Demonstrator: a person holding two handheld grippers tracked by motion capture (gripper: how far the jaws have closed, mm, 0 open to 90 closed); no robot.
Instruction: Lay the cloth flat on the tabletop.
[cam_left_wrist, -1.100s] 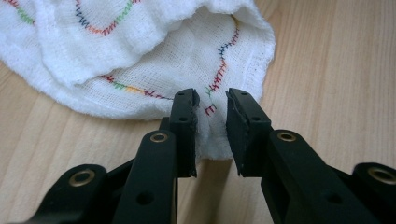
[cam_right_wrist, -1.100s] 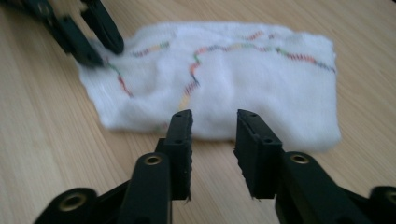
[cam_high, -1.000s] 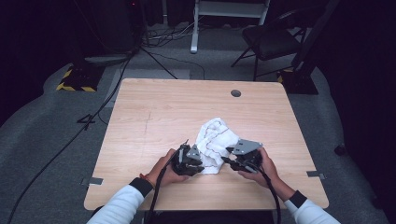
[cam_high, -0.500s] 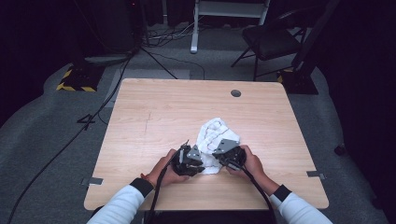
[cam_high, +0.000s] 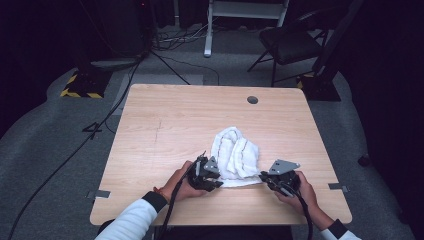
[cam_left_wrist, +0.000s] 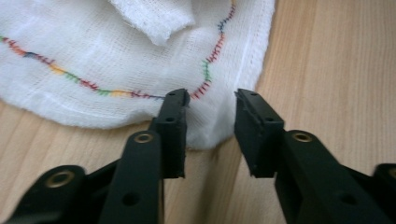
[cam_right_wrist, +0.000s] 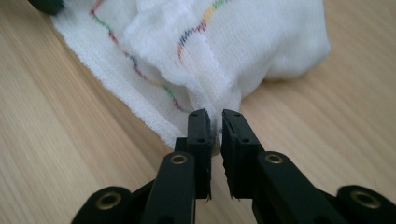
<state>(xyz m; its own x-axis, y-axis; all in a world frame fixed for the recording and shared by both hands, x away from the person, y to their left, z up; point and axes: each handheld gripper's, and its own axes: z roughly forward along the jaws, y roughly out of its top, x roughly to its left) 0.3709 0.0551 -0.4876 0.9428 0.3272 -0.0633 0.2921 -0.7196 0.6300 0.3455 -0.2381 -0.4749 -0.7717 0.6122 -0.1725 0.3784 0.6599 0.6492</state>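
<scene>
a white cloth (cam_high: 234, 157) lies bunched on the near half of the wooden counter (cam_high: 165, 120), between the two hand-held grippers, its lower folds hidden under its own heap in the high view. the left gripper view brings out what the high view cannot: a line of multicoloured stitching (cam_left_wrist: 93, 86) running just inside the hem, and a loose flap cut off by the top edge. the left gripper (cam_left_wrist: 210, 114) stands with its jaws apart astride the cloth's near corner, one jaw over the fabric, the other beside the hem above bare wood; whether either touches the cloth is hard to make out. the right gripper (cam_right_wrist: 212, 128) has its jaws nearly together, pinching a thin raised fold of the cloth's edge. from above, the left hand (cam_high: 177, 186) and the right hand (cam_high: 300, 192) hold the tools at the counter's near edge, sleeves cut off by the frame. beyond the counter, a dark chair (cam_high: 290, 42) and cables (cam_high: 100, 125) on the grey floor fade into shadow. no lettering is legible anywhere
</scene>
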